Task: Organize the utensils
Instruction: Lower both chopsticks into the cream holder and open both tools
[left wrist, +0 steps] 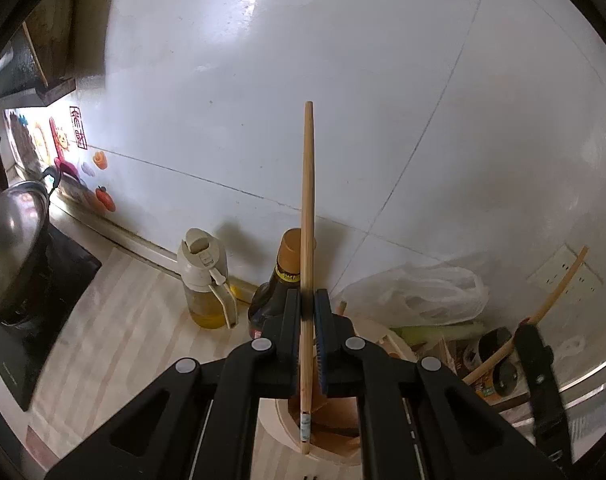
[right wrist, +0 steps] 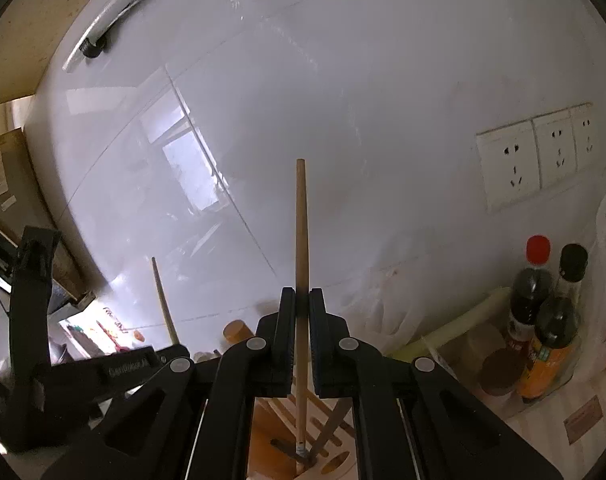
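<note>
Chopsticks (left wrist: 308,216) (right wrist: 301,264) clamped upright in both jaws, tips over holder (left wrist: 327,432); next: lower into slots, then release.

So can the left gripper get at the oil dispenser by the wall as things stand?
Probably not yet: the left gripper is shut on a chopstick. The path to the oil dispenser itself looks free, with bare counter before it.

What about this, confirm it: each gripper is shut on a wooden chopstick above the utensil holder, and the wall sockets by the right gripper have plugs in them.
Wrong on the plugs. The right wrist view shows the wall sockets empty. The rest holds: the left gripper and right gripper each clamp a chopstick above the utensil holder.
</note>
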`<state>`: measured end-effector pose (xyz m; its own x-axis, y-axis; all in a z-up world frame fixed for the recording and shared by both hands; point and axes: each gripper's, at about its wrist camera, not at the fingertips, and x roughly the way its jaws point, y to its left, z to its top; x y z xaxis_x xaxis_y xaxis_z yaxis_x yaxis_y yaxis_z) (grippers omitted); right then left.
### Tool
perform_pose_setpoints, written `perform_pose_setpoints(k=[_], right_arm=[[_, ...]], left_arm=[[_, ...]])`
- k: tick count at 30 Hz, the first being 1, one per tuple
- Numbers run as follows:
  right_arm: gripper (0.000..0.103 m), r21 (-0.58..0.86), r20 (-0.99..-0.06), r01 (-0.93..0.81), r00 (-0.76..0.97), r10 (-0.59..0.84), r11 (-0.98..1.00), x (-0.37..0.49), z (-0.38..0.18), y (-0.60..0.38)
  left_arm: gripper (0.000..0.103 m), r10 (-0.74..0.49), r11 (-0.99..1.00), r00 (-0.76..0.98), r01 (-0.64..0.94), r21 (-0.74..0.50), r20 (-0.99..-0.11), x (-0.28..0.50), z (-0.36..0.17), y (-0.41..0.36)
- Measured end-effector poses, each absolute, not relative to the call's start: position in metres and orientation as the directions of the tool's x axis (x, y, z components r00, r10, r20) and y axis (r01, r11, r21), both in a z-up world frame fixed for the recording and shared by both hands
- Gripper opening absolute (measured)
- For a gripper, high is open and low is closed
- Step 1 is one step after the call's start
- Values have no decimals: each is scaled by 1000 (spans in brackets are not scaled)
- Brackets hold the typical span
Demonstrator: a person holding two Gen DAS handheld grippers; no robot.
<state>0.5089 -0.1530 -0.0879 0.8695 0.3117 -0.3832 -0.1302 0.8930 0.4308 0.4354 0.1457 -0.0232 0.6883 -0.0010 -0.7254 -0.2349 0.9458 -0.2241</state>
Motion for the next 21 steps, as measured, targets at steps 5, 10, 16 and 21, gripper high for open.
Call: perform_pose_setpoints(k=[5, 10, 16, 21], right_arm=[[7, 447, -376, -133, 869, 321, 885, 508, -90, -153], [7, 454, -377, -131, 868, 323, 881, 510, -92, -153], [7, 443, -370, -143, 870, 326, 885, 510, -92, -149], [7, 436, -354, -161, 874, 334, 885, 512, -93, -146]], left_arm=[[4, -20, 942, 735, -213, -259, -678, 433, -3, 150], [4, -36, 946, 757, -186, -268, -653, 441, 4, 151], [4, -51, 956, 764, -148, -252, -643, 452, -10, 152], [4, -45, 967, 765, -127, -219, -643, 461, -23, 150]])
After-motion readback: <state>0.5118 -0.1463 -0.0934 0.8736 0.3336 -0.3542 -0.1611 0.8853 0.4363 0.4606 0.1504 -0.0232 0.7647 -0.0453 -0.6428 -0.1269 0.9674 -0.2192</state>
